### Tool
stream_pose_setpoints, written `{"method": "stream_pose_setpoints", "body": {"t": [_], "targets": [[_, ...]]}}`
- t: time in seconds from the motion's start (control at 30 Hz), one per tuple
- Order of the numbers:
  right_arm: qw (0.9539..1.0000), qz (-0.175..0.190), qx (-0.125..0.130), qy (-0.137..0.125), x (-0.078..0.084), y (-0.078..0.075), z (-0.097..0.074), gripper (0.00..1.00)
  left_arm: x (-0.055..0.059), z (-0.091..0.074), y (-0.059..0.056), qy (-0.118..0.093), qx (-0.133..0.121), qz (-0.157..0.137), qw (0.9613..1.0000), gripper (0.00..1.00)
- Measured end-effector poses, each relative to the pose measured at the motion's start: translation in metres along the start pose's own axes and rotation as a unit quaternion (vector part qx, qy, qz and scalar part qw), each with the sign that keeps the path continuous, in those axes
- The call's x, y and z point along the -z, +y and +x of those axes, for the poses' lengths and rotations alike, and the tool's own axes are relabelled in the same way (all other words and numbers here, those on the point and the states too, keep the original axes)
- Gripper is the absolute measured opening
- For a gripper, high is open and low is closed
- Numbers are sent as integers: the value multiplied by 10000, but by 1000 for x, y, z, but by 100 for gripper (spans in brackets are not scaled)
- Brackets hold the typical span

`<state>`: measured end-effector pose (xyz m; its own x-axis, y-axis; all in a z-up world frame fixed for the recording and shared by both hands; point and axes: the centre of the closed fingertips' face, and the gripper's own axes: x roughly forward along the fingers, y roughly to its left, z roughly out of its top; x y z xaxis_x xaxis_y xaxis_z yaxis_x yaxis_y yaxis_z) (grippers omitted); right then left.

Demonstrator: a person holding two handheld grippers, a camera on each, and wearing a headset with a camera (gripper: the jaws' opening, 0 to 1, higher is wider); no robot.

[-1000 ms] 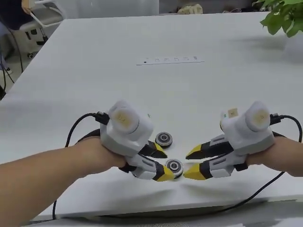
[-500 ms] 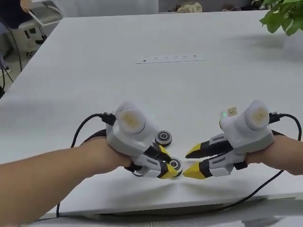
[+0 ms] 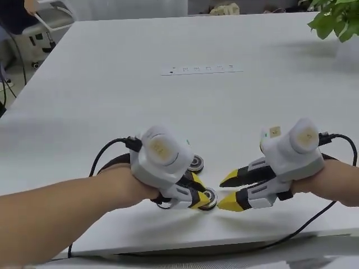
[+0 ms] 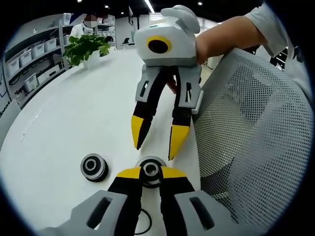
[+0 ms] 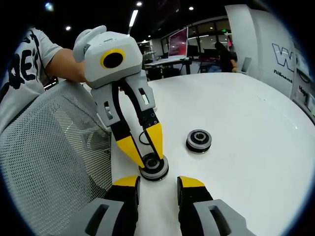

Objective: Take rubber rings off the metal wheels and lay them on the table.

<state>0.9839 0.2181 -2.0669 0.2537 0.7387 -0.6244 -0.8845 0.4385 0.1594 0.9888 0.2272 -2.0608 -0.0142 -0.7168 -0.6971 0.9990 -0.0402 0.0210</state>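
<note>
Two small metal wheels with black rubber rings lie near the front edge of the white table. The near wheel sits between the yellow tips of my left gripper, which is shut on it. My right gripper faces it from the right, open, tips just short of the wheel. The second wheel lies free a little further back. A thin black ring lies on the table under the left gripper.
A mesh chair back stands just off the table's front edge. A flat white strip lies mid-table, a green plant stands at the far right corner, and a chair at the far left.
My left gripper has shifted right and its jaws have shut around the near wheel. The right gripper has stayed where it was, open.
</note>
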Motion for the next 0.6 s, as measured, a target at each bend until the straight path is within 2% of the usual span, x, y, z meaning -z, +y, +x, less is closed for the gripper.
{"method": "stream_pose_setpoints", "body": {"t": [0.3, 0.6], "targets": [[10000, -54, -18, 1, -5, -1, 2, 28, 0, 0, 0, 22, -2, 115, 9999, 8], [9997, -166, -108, 105, -7, 3, 8, 27, 0, 0, 0, 25, -36, 85, 10000, 8]]}}
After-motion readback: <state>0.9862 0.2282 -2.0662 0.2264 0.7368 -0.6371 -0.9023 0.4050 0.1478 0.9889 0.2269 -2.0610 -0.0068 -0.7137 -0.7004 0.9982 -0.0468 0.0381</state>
